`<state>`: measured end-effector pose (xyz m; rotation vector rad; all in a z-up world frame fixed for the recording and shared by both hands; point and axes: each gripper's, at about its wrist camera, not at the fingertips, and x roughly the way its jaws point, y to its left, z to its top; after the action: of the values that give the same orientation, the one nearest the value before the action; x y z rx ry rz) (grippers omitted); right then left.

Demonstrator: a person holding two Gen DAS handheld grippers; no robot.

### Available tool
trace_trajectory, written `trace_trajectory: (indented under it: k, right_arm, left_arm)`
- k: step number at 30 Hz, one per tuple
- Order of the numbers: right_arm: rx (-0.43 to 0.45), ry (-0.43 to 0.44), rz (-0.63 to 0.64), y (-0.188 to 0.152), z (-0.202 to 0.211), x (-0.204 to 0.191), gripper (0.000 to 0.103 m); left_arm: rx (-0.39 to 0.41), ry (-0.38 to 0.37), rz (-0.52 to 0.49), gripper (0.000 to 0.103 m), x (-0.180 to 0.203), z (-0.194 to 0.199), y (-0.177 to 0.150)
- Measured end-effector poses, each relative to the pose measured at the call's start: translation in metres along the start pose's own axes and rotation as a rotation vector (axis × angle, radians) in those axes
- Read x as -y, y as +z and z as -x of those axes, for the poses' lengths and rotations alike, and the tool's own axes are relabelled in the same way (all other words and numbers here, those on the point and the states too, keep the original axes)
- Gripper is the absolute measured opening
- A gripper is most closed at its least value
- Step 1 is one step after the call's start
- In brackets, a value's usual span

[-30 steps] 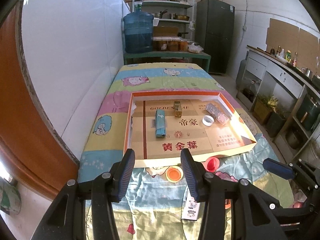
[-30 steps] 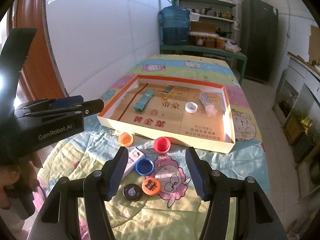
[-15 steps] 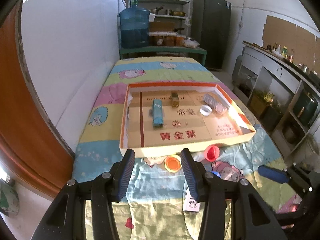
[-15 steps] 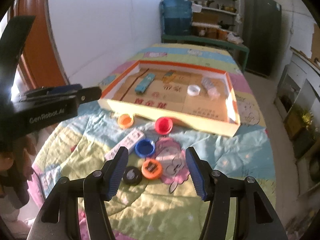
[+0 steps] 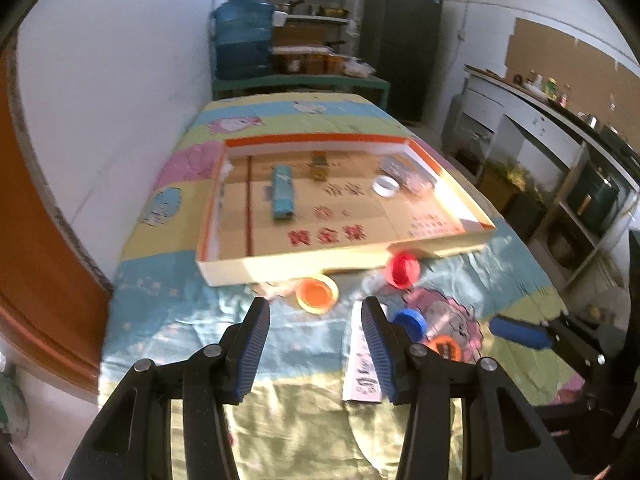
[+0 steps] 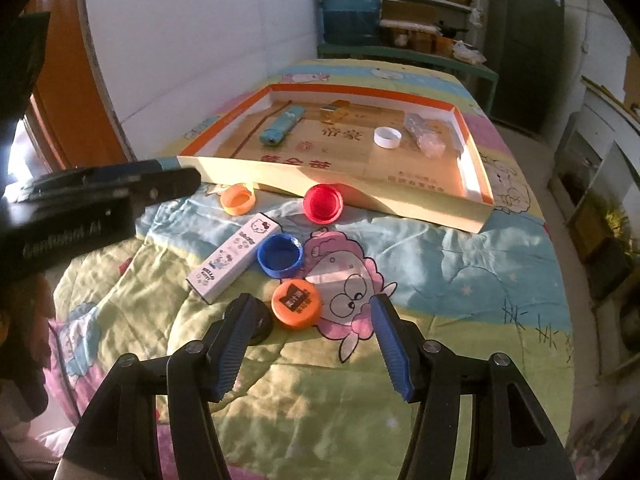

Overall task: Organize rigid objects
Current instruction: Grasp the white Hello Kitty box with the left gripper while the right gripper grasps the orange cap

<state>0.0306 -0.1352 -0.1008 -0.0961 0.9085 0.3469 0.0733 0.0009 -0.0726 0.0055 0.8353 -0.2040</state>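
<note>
both grippers stand open and empty. the right gripper (image 6: 310,330) hovers nearest the orange printed cap (image 6: 296,305), lying on the quilt (image 6: 440,280) just ahead between its jaws, short of the cardboard tray (image 6: 476,216).

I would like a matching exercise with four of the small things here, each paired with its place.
Things:
1. white cap
2. red cap
3. blue cap
4. teal box

Places:
A. on the blanket, beside the Hello Kitty box
B. in the tray, left part
C. on the blanket, at the tray's near wall
D. in the tray, right part, near a clear packet

Pairs: 1-D, 2-C, 3-A, 4-B
</note>
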Motion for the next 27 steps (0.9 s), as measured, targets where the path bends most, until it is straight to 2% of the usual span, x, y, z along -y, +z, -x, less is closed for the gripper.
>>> trace_trajectory:
  k: [11, 27]
  right_arm:
    - [-0.005, -0.006, -0.021, 0.000, -0.005, 0.008, 0.061]
    - [-0.026, -0.016, -0.027, -0.008, -0.010, 0.015, 0.061]
  left_arm:
    - [-0.078, -0.073, -0.068, 0.048, 0.019, -0.025, -0.016]
    - [-0.130, -0.096, -0.085, 0.047, 0.020, -0.044, -0.024]
